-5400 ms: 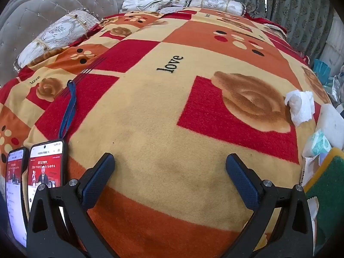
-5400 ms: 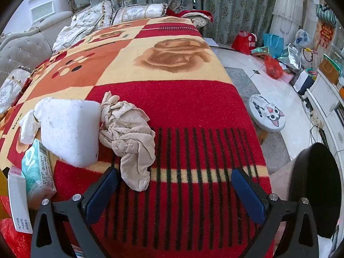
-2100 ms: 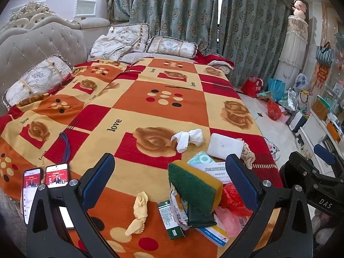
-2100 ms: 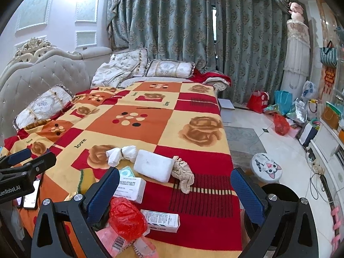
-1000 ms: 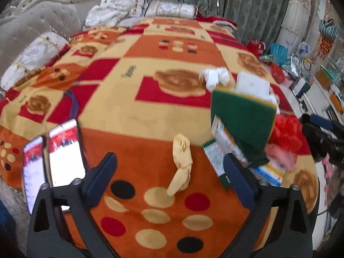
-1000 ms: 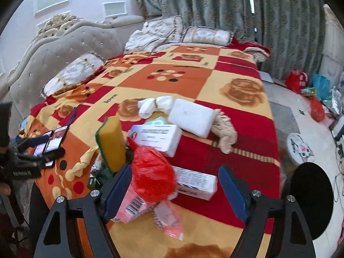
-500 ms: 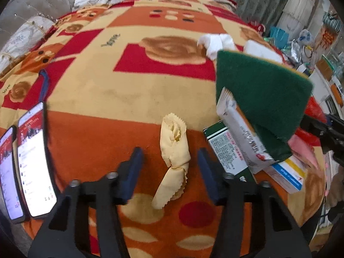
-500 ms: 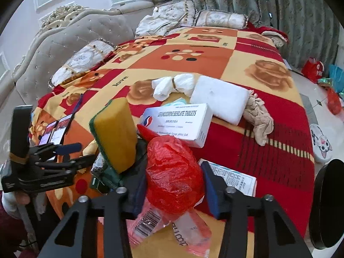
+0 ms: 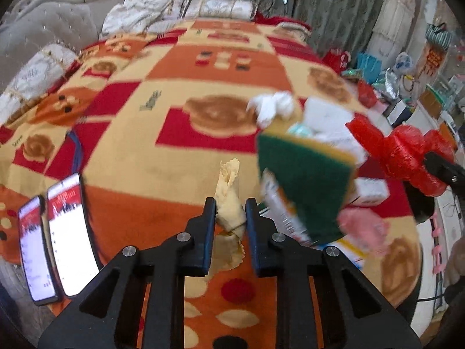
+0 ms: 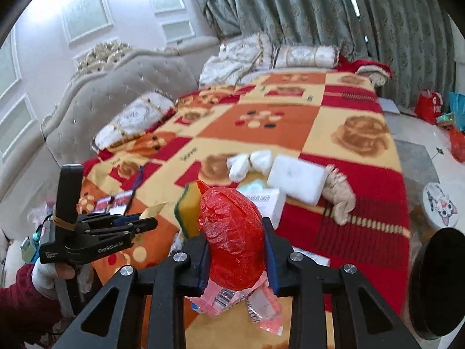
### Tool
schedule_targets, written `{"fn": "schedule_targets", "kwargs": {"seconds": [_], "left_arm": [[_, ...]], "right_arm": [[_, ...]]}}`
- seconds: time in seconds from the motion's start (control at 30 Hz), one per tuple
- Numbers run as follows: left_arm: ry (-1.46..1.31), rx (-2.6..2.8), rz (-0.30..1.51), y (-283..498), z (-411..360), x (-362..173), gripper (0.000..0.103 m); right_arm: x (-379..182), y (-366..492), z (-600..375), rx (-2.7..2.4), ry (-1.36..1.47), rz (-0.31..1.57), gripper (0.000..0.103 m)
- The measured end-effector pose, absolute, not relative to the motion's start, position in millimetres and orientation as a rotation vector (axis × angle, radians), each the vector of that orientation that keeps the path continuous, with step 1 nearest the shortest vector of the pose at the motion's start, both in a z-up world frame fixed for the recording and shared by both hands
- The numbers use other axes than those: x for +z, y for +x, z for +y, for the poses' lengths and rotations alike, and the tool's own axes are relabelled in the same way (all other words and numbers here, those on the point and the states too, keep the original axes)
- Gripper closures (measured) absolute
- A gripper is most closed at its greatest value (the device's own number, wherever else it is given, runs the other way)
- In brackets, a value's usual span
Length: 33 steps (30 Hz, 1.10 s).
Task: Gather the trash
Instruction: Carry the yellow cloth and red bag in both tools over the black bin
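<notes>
Between each hand-held gripper's (image 9: 230, 213) jaws, pinched trash

Half a second back the left gripper (image 9: 230, 213) stands open around the yellow cloth (image 9: 228, 200) on the blanket (image 9: 139, 145); its jaws have just been closing and now pinch the cloth, its top sticking up between them. The right gripper (image 10: 236, 250) has likewise just closed its jaws on the red plastic bag (image 10: 232, 232), now raised off the pile.
</notes>
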<state>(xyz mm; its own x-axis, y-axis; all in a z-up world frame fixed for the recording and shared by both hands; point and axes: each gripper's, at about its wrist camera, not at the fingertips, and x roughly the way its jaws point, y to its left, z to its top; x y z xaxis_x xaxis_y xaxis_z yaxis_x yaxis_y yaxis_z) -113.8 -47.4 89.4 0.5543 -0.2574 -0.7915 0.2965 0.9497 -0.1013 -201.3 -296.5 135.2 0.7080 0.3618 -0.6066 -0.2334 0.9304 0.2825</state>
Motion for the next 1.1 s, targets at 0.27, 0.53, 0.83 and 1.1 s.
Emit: {"fn": "schedule_targets", "kwargs": {"seconds": [0.27, 0.53, 0.83, 1.1], "left_arm": [[0.046, -0.441, 0.832, -125, -85, 143, 0.085], [0.066, -0.630, 0.825, -130, -166, 162, 0.085], [0.107, -0.814, 0.864, -142, -272, 159, 0.085], [0.121, -0.926, 0.934, -149, -353, 145, 0.085]], "right_arm": [[150, -220, -347, 0.230, 0.239, 0.658, 0.073], [152, -241, -407, 0.073, 0.278, 0.631, 0.073], [139, -267, -489, -0.157, 0.334, 0.636, 0.073], [114, -281, -539, -0.274, 0.404, 0.672, 0.073]]}}
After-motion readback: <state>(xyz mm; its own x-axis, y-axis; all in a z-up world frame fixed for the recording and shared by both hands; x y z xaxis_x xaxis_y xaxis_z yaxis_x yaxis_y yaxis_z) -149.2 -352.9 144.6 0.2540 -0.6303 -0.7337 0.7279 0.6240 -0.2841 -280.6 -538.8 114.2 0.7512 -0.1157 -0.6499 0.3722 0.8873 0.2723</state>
